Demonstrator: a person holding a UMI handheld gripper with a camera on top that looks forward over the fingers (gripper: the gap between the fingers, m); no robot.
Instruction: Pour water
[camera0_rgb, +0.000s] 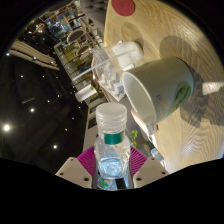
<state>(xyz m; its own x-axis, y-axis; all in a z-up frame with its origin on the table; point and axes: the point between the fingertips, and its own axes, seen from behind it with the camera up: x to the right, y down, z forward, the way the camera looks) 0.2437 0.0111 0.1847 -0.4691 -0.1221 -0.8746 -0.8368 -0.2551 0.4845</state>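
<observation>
Gripper view shows the hand-held gripper (113, 168) clenched on a small clear plastic water bottle with a green-banded cap (112, 140), held upright just before a white ceramic mug (160, 88) lying tilted on the pale wooden counter (195, 130); cap apparently on, so pouring seems not yet begun

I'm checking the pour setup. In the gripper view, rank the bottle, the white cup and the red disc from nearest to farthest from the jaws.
1. Bottle: between the pink pads, held.
2. White cup: just beyond the bottle, tilted in view.
3. Red disc: far end of the wooden table.
</observation>
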